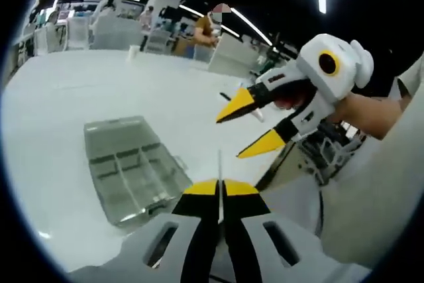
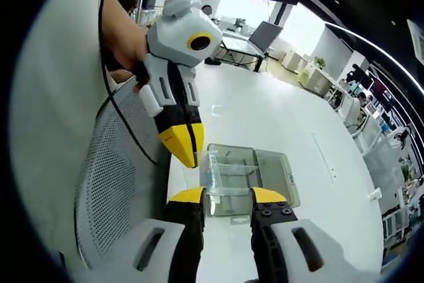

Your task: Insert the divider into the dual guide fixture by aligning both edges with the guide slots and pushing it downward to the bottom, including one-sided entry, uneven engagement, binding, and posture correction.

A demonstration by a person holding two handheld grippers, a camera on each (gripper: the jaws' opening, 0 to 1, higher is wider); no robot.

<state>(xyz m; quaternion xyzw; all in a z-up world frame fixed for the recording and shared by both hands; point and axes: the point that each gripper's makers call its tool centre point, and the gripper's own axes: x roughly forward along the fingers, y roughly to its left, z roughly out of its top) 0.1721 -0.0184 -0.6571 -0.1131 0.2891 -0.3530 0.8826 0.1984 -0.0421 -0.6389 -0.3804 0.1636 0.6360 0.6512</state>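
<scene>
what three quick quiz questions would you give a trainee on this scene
1. True or false: the right gripper has its jaws shut.
2. Which gripper holds the thin clear divider? A. the left gripper B. the right gripper C. neither
3. Fill in: the clear box lies on a white ____.

Key: 1. False, its jaws stand apart. 2. A, the left jaws are closed on it. 3. table.
</scene>
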